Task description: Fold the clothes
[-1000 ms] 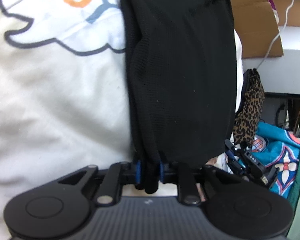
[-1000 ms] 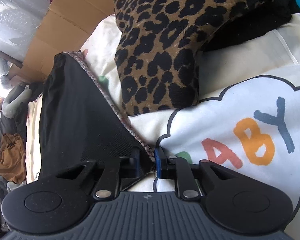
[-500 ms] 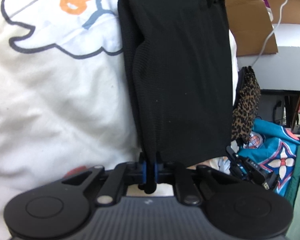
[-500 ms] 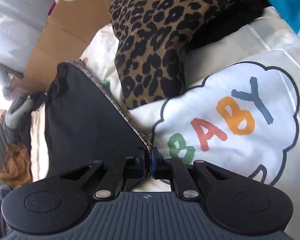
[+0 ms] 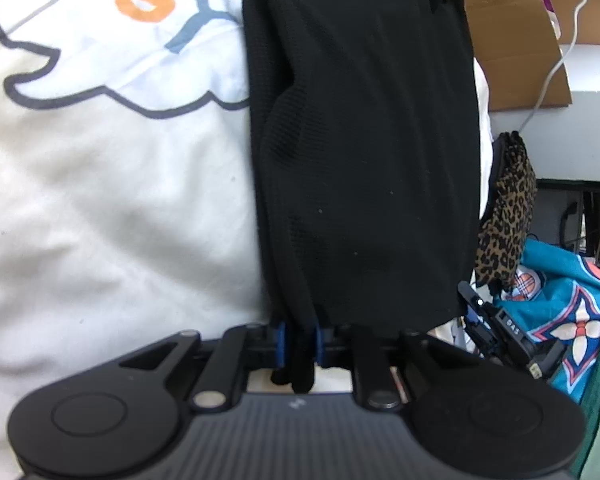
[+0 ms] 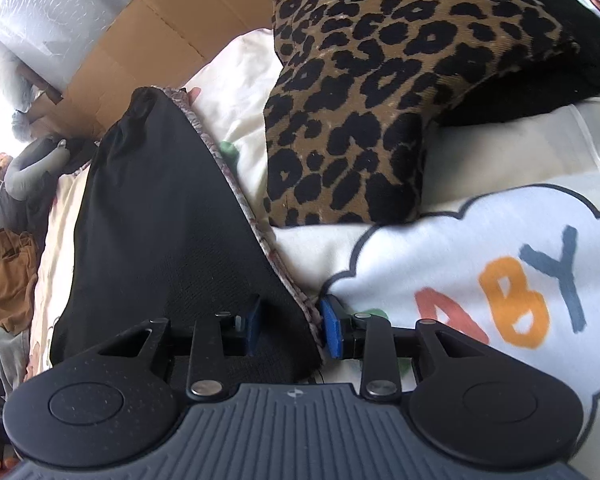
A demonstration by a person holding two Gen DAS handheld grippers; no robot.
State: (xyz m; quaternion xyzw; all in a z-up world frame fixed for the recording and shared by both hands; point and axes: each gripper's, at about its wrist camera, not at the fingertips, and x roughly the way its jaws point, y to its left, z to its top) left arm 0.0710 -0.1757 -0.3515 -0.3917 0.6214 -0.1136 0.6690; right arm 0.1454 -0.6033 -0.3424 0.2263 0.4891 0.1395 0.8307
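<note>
The left gripper is seen angled downward at the lower centre of its view, its blue pads clamped on a bunched edge of the black garment, which is stretched up the middle of the frame over the white "BABY" blanket. A little black cloth is seen hanging below the pads.

In the right wrist view, the right gripper is likewise tilted downward at the lower centre. Its jaws have just been opening and are now held apart; the garment's corner, with its patterned trim, lies between them, and the right pad stands clear of the cloth. A leopard-print cushion is seen at the upper centre, and cardboard at the upper left.
</note>
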